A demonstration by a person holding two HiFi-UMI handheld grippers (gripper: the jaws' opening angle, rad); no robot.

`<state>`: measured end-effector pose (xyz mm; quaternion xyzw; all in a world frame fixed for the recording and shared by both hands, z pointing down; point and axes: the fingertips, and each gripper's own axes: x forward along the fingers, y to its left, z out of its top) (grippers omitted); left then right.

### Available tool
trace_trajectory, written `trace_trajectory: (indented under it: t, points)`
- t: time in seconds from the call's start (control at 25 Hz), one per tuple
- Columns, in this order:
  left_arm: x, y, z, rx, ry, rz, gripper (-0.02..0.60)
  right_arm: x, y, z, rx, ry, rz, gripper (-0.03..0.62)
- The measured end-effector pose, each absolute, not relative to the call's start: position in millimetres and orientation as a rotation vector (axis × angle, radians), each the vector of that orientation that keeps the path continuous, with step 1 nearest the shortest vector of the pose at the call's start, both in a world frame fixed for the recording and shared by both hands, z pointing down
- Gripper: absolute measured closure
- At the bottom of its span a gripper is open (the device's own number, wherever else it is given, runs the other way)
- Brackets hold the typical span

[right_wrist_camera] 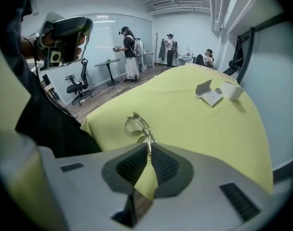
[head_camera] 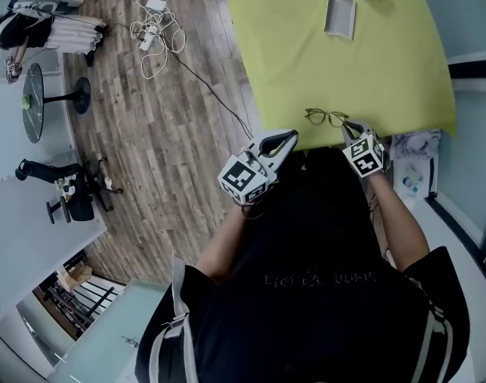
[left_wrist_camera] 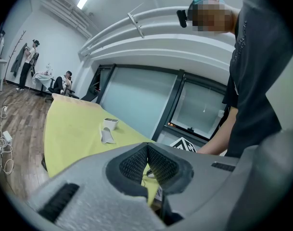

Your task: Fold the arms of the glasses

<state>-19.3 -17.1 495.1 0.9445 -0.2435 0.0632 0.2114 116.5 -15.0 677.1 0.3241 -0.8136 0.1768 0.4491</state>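
We see thin wire-rimmed glasses (head_camera: 326, 117) near the edge of the yellow cloth-covered bench (head_camera: 370, 62). Our right gripper (right_wrist_camera: 149, 149) pinches one arm between ribbed dark fingers (right_wrist_camera: 132, 165). Our left gripper (left_wrist_camera: 147, 148), fingers together, holds nothing.

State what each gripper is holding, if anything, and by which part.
The right gripper is shut on the glasses, pinching one arm between its jaw tips. The left gripper is shut with nothing between its jaws.
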Motion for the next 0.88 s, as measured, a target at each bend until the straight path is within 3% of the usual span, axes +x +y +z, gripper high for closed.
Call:
trace_trajectory:
  t: [0.88]
  points:
    - [-28, -8, 499, 2.614, -0.704, 0.220, 0.563, 120, -8, 721, 0.742, -1.950, 0.475, 0.549]
